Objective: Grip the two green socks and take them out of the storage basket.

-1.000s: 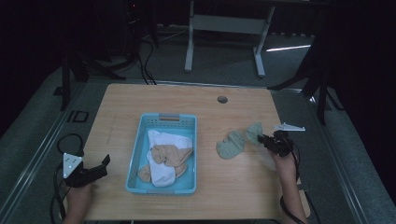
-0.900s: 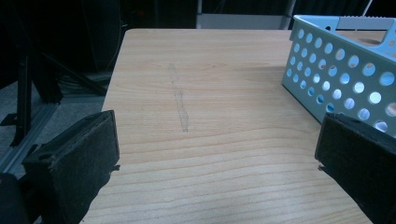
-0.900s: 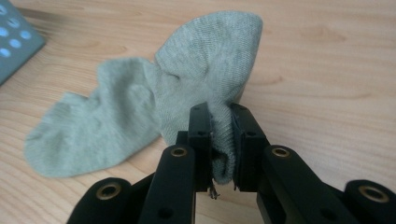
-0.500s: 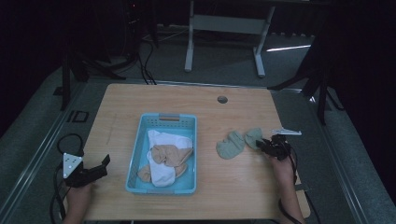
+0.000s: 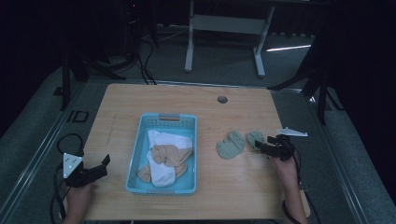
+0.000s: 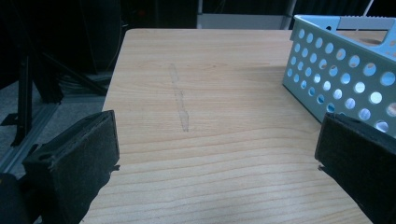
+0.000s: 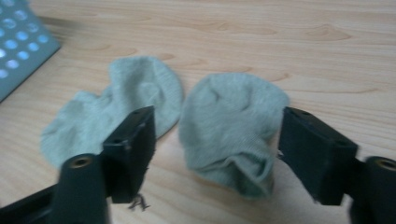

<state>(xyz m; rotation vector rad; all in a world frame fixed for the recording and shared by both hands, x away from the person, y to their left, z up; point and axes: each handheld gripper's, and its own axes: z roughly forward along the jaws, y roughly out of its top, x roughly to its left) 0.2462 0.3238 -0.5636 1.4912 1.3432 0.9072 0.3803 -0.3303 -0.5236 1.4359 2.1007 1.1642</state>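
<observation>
grey-green socks between opened right gripper fingers, no label readable.

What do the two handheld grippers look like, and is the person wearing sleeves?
Both are black. The left gripper carries a light grey three-cornered plate with small dark dots, and a black cable loops from it. The right gripper has a similar pale plate and a dark cable trailing along the forearm. Each has two blocky black jaws with matte pads. The forearms show bare; no sleeves are visible.
</observation>
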